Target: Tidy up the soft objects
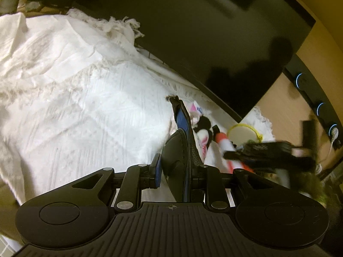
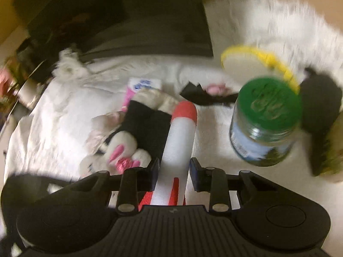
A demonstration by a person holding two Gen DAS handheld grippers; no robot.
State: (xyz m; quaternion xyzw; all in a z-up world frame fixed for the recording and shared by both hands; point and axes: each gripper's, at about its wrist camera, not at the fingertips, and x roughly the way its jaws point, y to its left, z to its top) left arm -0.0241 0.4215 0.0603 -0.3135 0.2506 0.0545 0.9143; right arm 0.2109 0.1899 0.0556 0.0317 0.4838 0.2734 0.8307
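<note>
My left gripper (image 1: 174,167) is shut on a black padded eye mask (image 1: 178,150) with a blue edge, held above a white cloth (image 1: 85,98). My right gripper (image 2: 174,172) is shut on a white foam rocket (image 2: 179,147) with a red nose and red fins. The right gripper also shows blurred in the left wrist view (image 1: 268,152), to the right of the mask. A white bunny plush (image 2: 120,150) with pink ears and a black sock (image 2: 148,126) lie just left of the rocket.
A jar with a green lid (image 2: 265,122) stands right of the rocket. A yellow-rimmed round disc (image 2: 242,64) lies behind it, with a black pouch (image 2: 319,98) at right. A pink-and-white packet (image 2: 139,87) lies on the cloth. A large dark screen (image 1: 214,32) stands behind.
</note>
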